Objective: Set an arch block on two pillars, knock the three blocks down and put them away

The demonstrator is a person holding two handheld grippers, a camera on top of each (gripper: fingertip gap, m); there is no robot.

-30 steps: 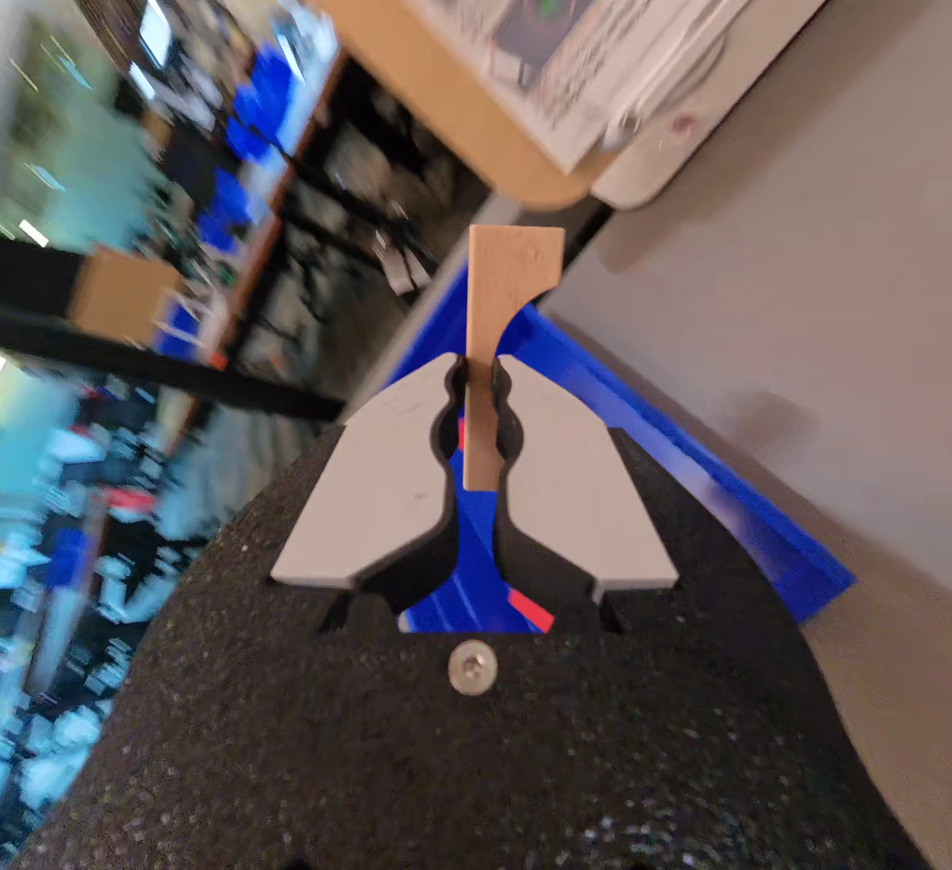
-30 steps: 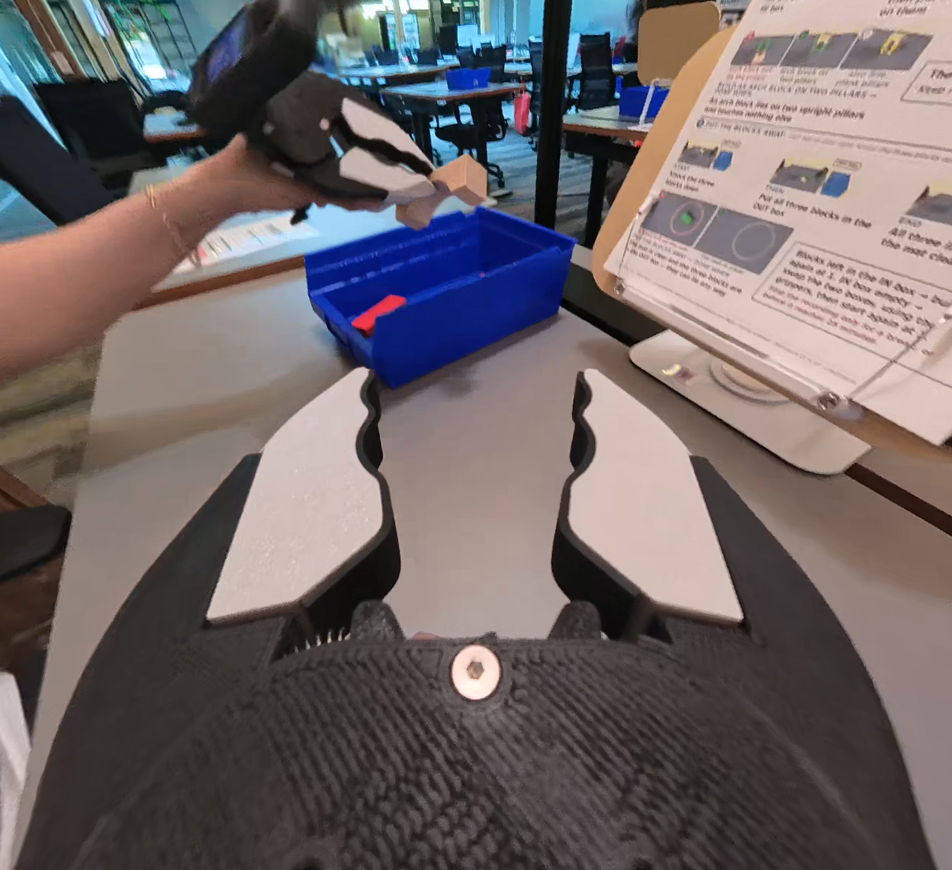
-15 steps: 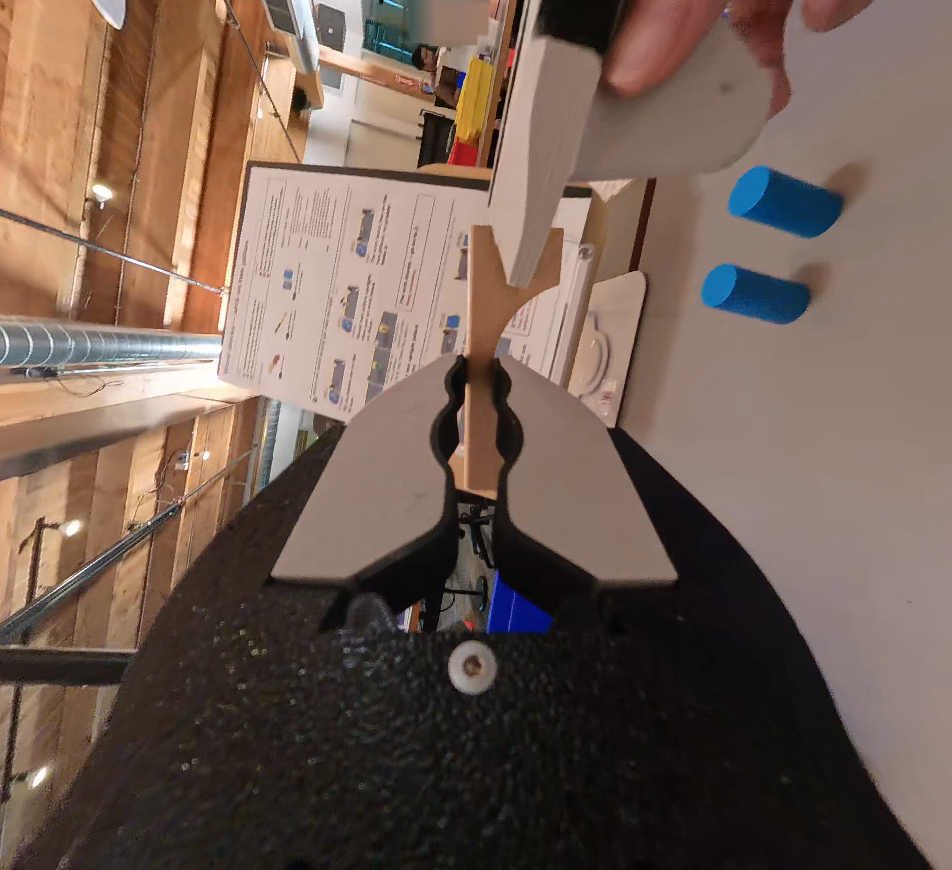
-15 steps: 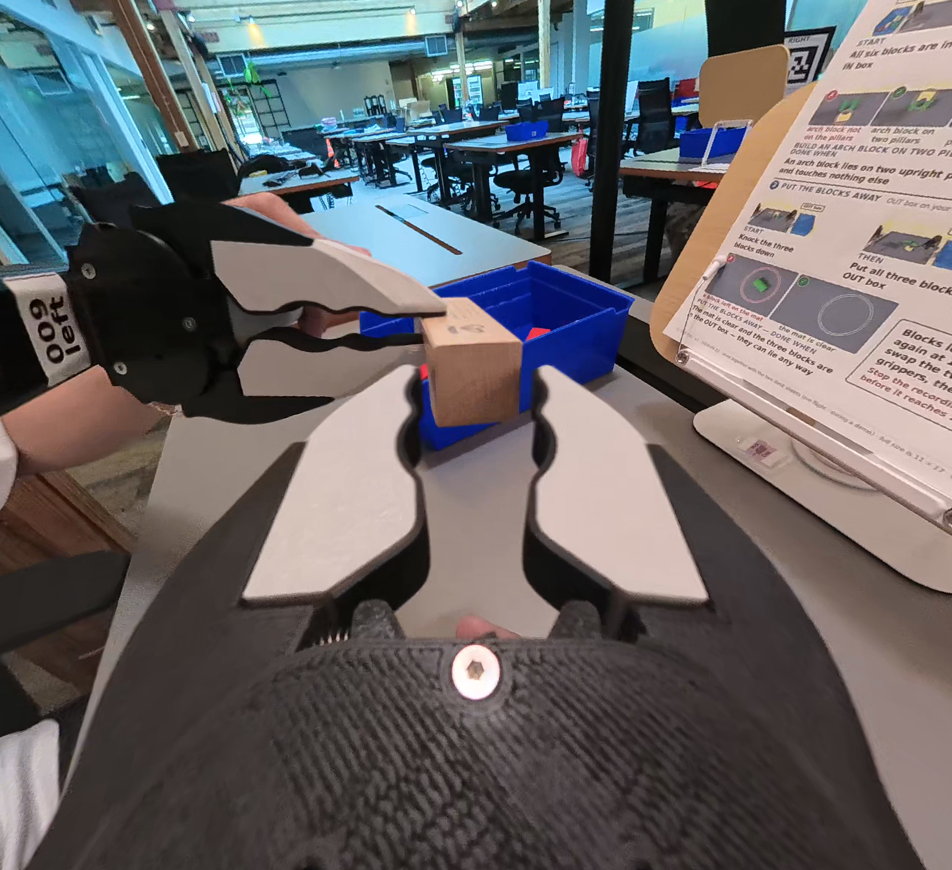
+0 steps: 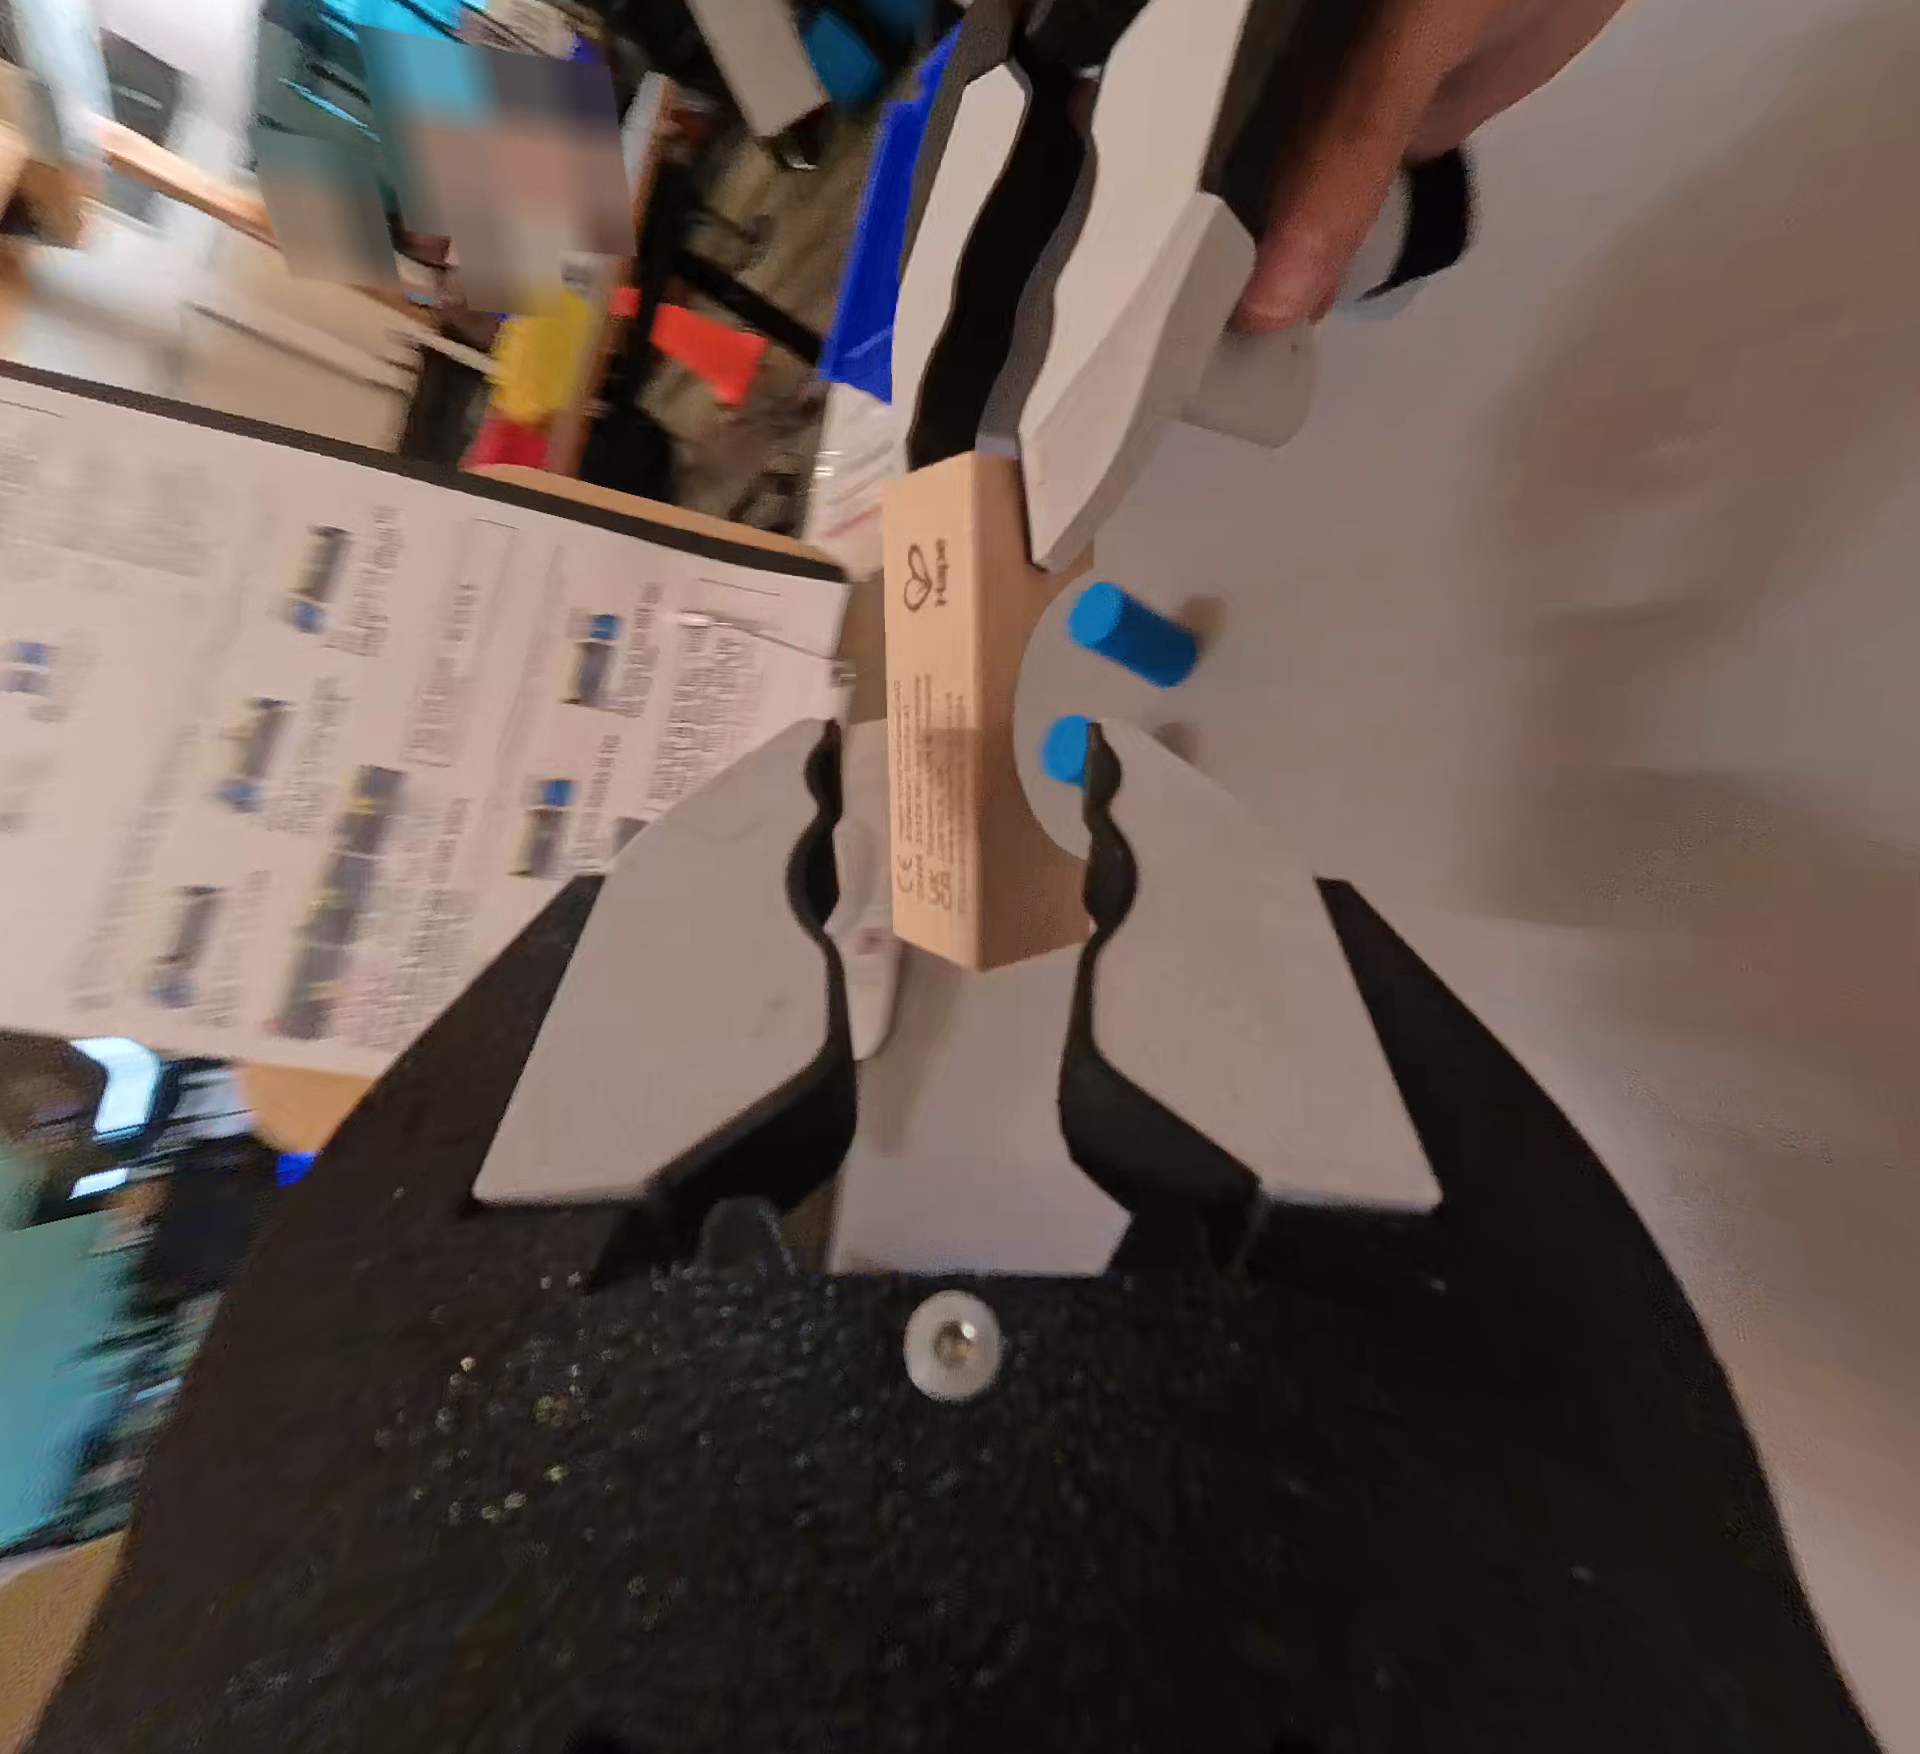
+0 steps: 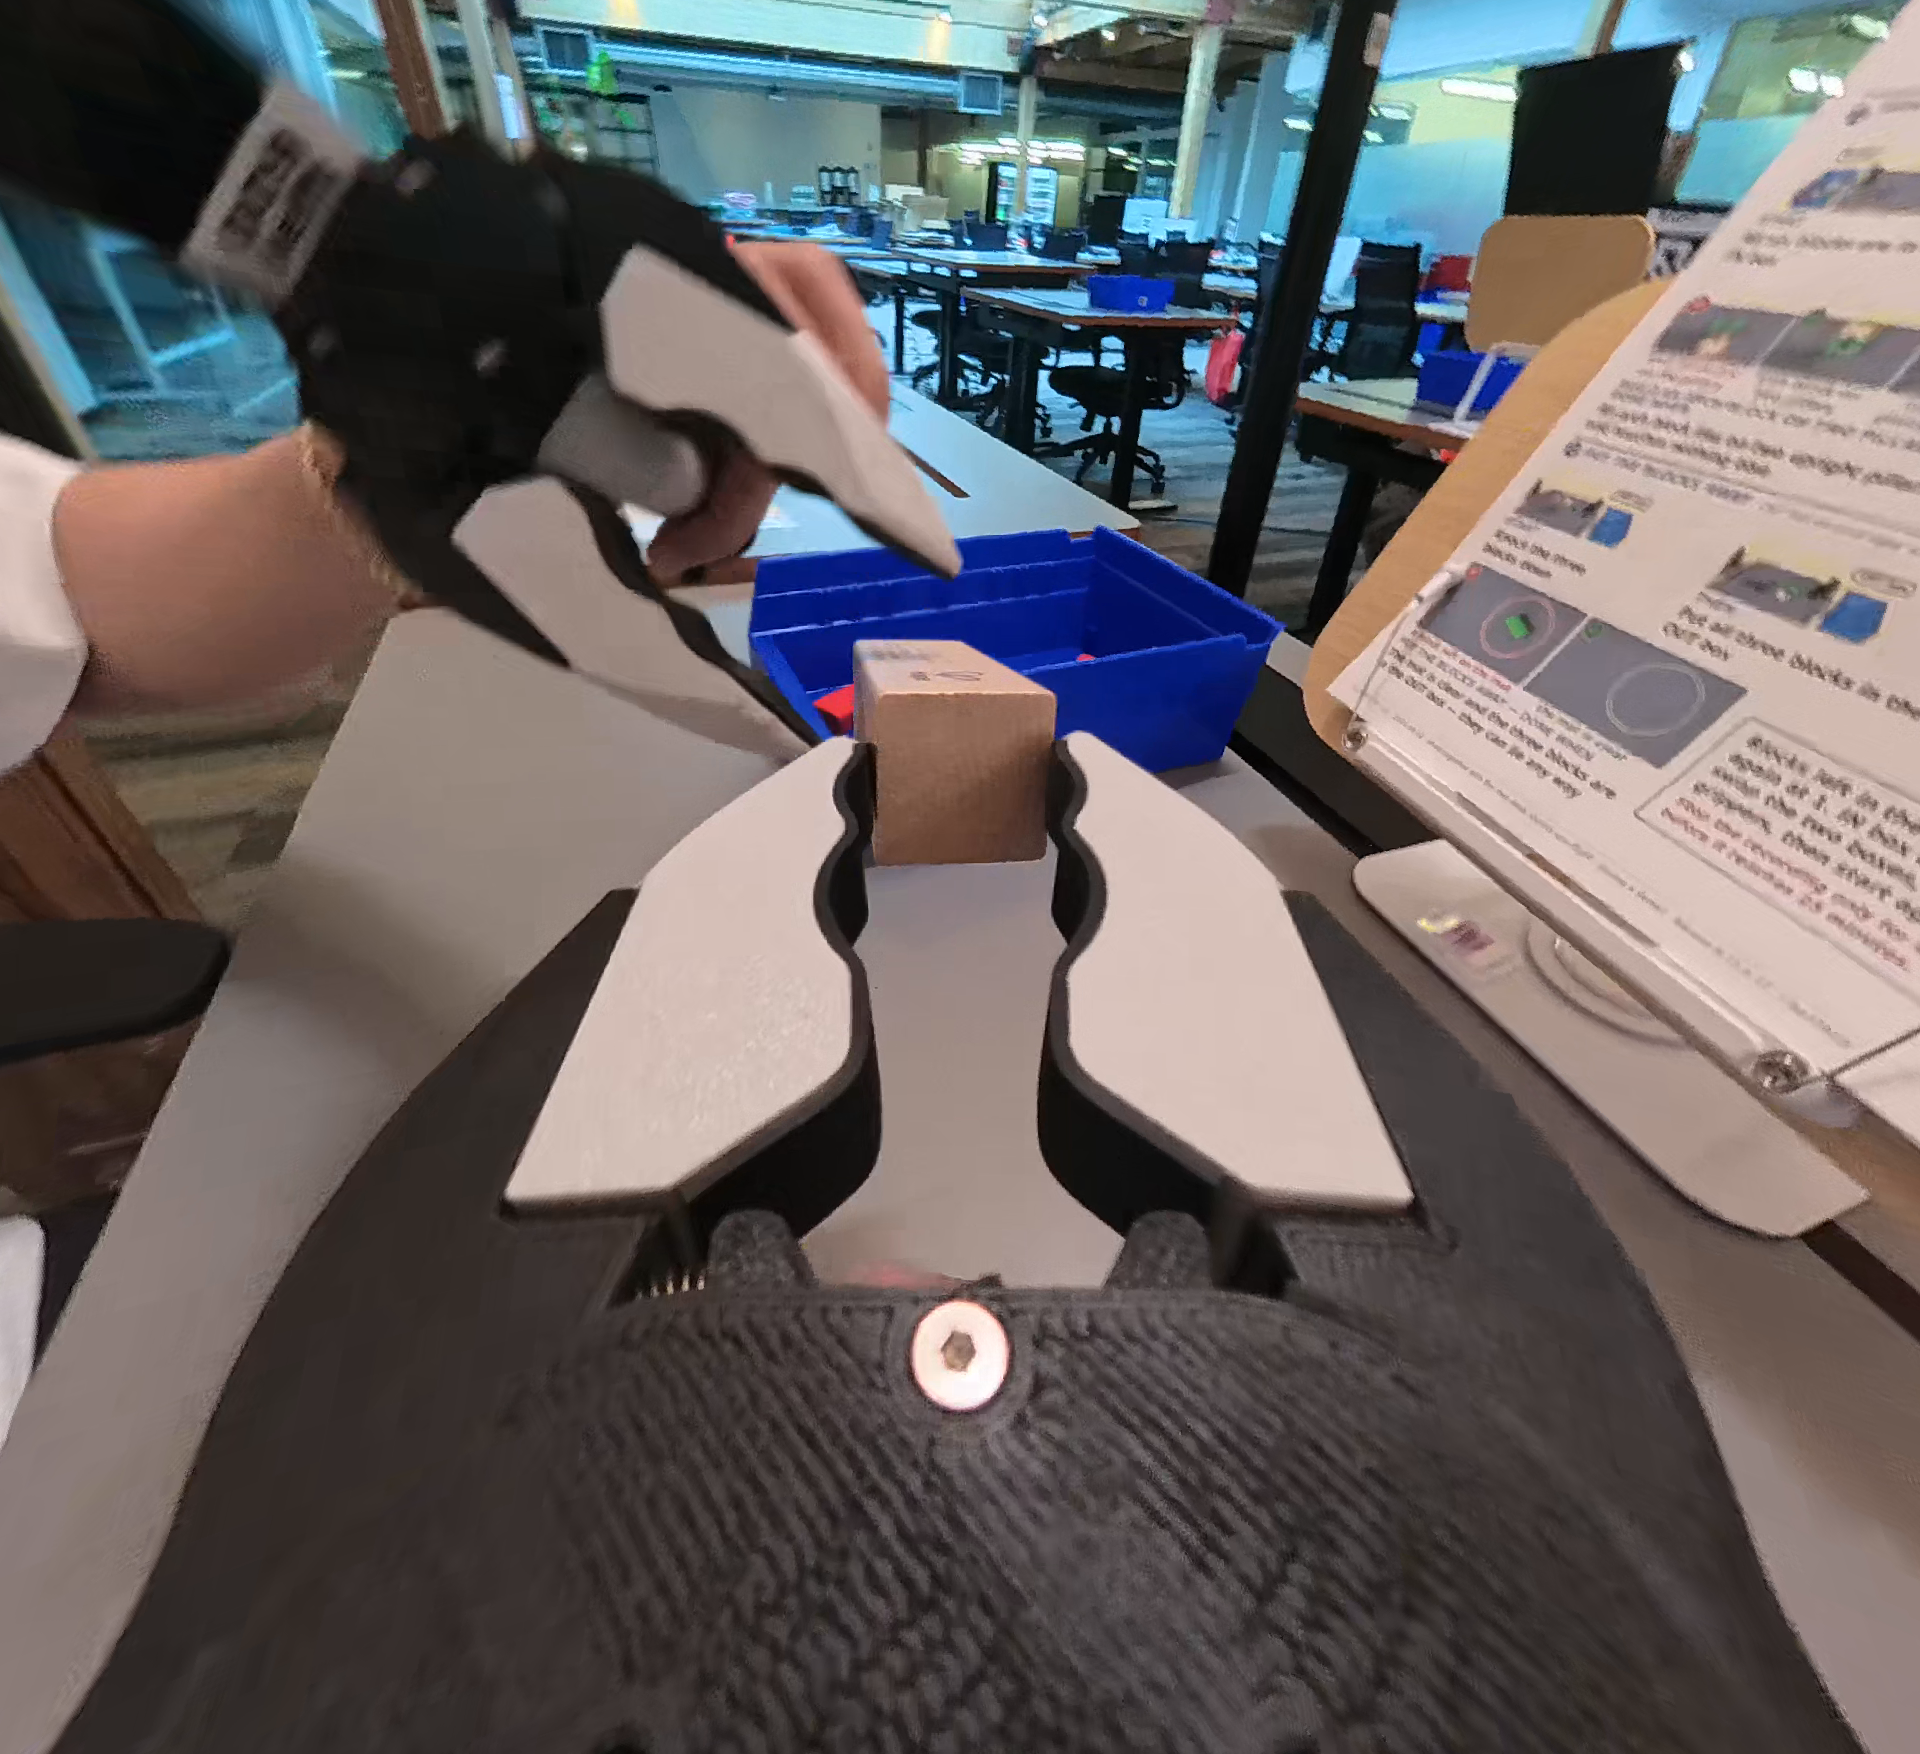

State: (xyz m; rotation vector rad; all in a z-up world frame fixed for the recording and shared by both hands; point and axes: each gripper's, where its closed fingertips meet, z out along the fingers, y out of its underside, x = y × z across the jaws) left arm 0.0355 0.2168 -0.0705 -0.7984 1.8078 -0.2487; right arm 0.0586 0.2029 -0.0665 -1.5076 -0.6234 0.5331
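Observation:
A plain wooden arch block (image 6: pixel 956 769) is clamped by one end between the fingers of my right gripper (image 6: pixel 956 759), above the grey table (image 6: pixel 468 821). In the left wrist view the same arch (image 5: pixel 935 717) lies between the spread fingers of my left gripper (image 5: pixel 961 748), which is open and no longer squeezes it. The right gripper (image 5: pixel 997 499) grips the arch's far end there, with a hand around it. In the right wrist view the left gripper (image 6: pixel 875 660) is open, just up and left of the block. Two blue cylinders (image 5: pixel 1132 634) lie on the table behind the arch.
A blue bin (image 6: pixel 1143 665) with a red block (image 6: pixel 831 707) in it stands on the table behind the grippers. An instruction sheet on a wooden stand (image 6: pixel 1662 665) with a white base (image 6: pixel 1558 1029) stands at the right; it also shows in the left wrist view (image 5: pixel 364 717). Less than 4 cm separates the two grippers' tips.
The left gripper brought the arch from above the bin to the right gripper. The right gripper shut on it, and the left gripper opened and let go.

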